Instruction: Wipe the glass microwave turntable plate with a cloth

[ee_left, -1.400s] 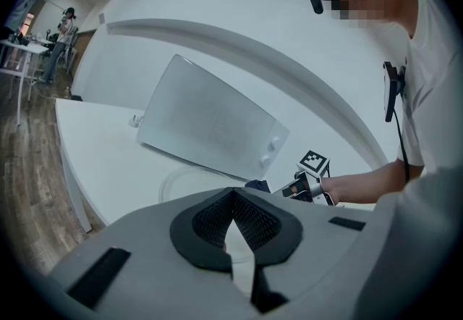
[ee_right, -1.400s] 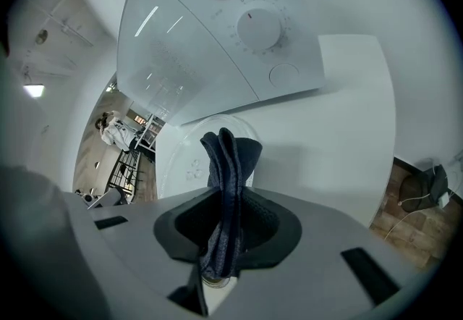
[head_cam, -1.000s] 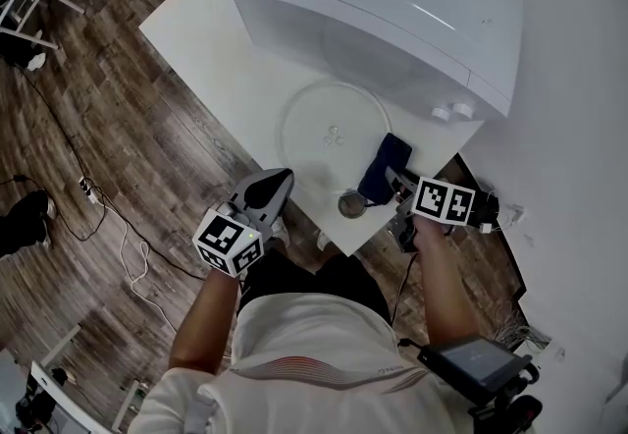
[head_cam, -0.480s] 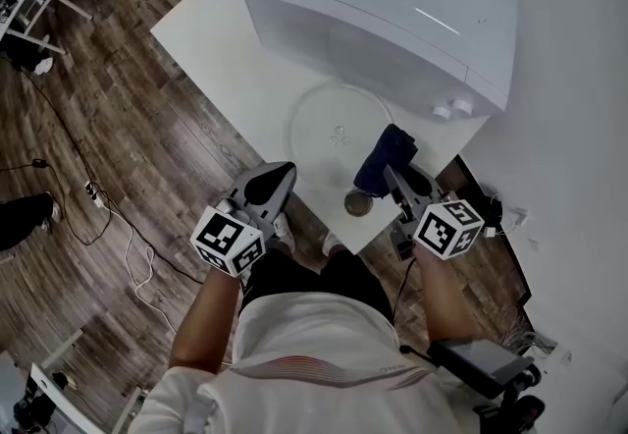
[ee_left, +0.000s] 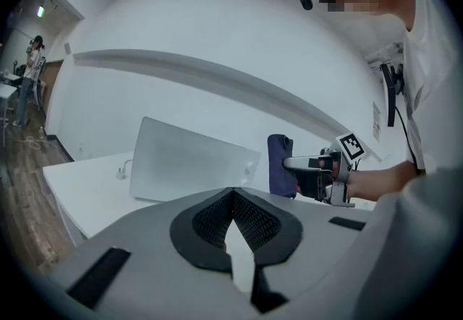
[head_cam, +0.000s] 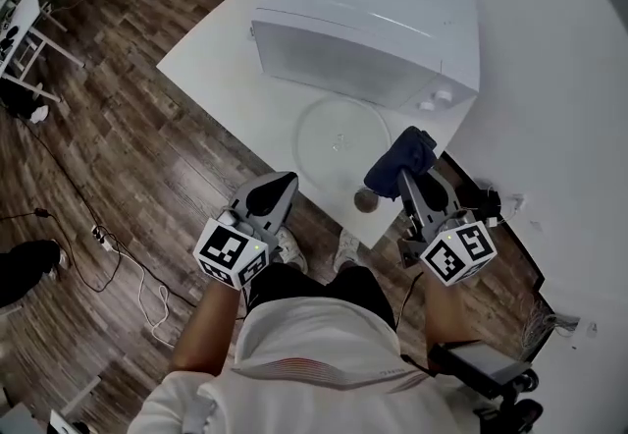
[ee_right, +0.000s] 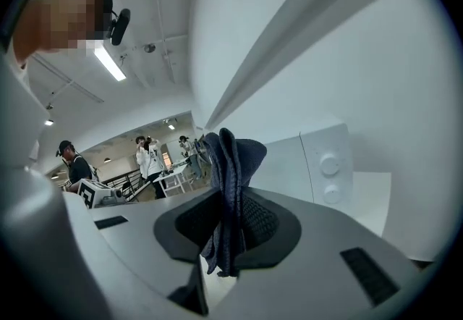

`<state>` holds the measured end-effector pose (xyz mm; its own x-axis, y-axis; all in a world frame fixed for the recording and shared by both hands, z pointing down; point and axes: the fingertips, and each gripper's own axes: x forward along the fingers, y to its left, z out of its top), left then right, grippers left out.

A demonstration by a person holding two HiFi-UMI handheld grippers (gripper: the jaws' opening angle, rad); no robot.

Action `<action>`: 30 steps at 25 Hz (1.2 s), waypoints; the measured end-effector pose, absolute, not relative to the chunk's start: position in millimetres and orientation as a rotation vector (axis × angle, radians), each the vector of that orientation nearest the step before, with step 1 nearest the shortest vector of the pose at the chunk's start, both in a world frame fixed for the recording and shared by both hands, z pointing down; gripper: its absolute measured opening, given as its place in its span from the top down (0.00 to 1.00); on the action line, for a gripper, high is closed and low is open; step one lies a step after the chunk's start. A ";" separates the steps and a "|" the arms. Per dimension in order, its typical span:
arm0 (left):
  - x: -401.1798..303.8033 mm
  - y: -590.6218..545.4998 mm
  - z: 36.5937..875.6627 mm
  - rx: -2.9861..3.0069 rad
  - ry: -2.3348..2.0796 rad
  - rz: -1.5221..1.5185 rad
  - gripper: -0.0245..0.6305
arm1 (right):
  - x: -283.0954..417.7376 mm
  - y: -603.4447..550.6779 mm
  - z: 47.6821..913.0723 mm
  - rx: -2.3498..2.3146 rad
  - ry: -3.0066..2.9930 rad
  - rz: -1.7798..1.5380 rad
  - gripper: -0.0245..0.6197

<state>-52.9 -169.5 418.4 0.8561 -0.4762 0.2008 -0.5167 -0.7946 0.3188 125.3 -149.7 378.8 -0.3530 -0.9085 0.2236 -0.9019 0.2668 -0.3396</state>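
The round glass turntable plate (head_cam: 341, 140) lies flat on the white table (head_cam: 228, 67) in front of the white microwave (head_cam: 368, 25). My right gripper (head_cam: 414, 174) is shut on a dark blue cloth (head_cam: 400, 159), which hangs bunched above the plate's right rim. In the right gripper view the cloth (ee_right: 230, 195) stands folded between the shut jaws. My left gripper (head_cam: 274, 189) is shut and empty, held off the table's front edge, left of the plate. The left gripper view shows the microwave (ee_left: 192, 163) and the cloth (ee_left: 281, 174) held in the other gripper.
A small round metal piece (head_cam: 365, 199) sits at the table's front edge beside the plate. Wooden floor (head_cam: 118, 157) with cables surrounds the table. A white wall (head_cam: 549, 79) rises to the right. People stand in the far background of the right gripper view.
My right gripper has lifted the blue cloth off the table and drawn back toward me. The left gripper has barely moved. The head camera has shifted, so the table sits further away.
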 end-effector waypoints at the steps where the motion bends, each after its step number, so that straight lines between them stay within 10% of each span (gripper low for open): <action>1: -55.7 -169.0 409.4 2.682 -0.735 0.141 0.95 | 125.3 -146.5 367.1 -1.788 2.469 -0.606 0.86; 30: -77.7 50.2 274.9 2.808 -0.980 -0.012 0.95 | 134.6 80.9 252.4 -1.733 2.568 -0.168 0.86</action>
<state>-77.7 50.2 274.9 0.7842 -0.6188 0.0470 -0.6174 -0.7703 0.1598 134.6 80.9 252.4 -0.3758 -0.9263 0.0281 -0.9220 0.3706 -0.1116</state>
